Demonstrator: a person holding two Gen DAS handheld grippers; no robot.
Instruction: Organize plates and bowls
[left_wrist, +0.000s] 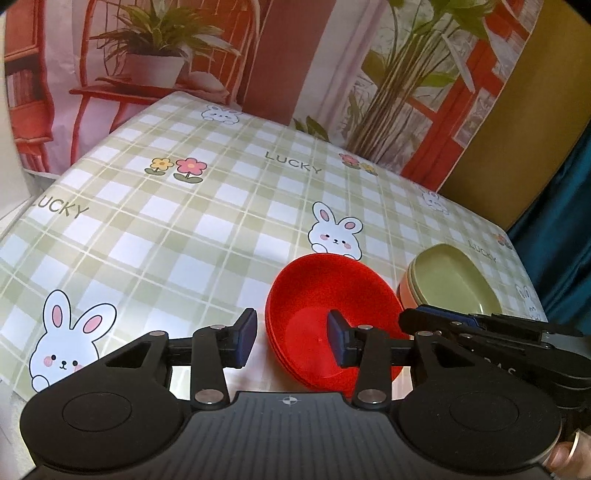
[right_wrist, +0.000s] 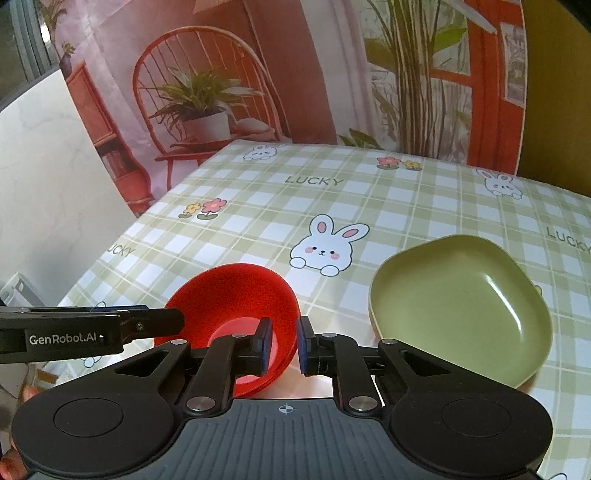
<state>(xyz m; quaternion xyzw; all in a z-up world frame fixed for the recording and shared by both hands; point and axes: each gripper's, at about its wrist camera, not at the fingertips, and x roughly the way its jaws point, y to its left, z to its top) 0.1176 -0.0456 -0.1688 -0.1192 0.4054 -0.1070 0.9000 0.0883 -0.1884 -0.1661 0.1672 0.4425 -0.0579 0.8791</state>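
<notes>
A nested stack of red bowls (left_wrist: 317, 314) (right_wrist: 236, 295) sits near the front of the checked tablecloth (left_wrist: 184, 221). My left gripper (left_wrist: 291, 332) is open and straddles the stack's left rim. One finger is outside and one inside, and neither pad touches the rim. My right gripper (right_wrist: 284, 339) is nearly shut on the stack's right rim, one pad inside the bowl and one outside. It also shows in the left wrist view as a black arm, the right gripper (left_wrist: 404, 319). A green squarish dish (right_wrist: 461, 295) (left_wrist: 454, 280) rests on an orange one to the right.
The tablecloth (right_wrist: 369, 192) carries rabbit and flower prints, with bare cloth behind and left of the bowls. A printed backdrop (right_wrist: 221, 74) hangs behind the table and a white panel (right_wrist: 44, 166) stands at its left. The left gripper (right_wrist: 177, 319) shows side-on at the bowl's left rim.
</notes>
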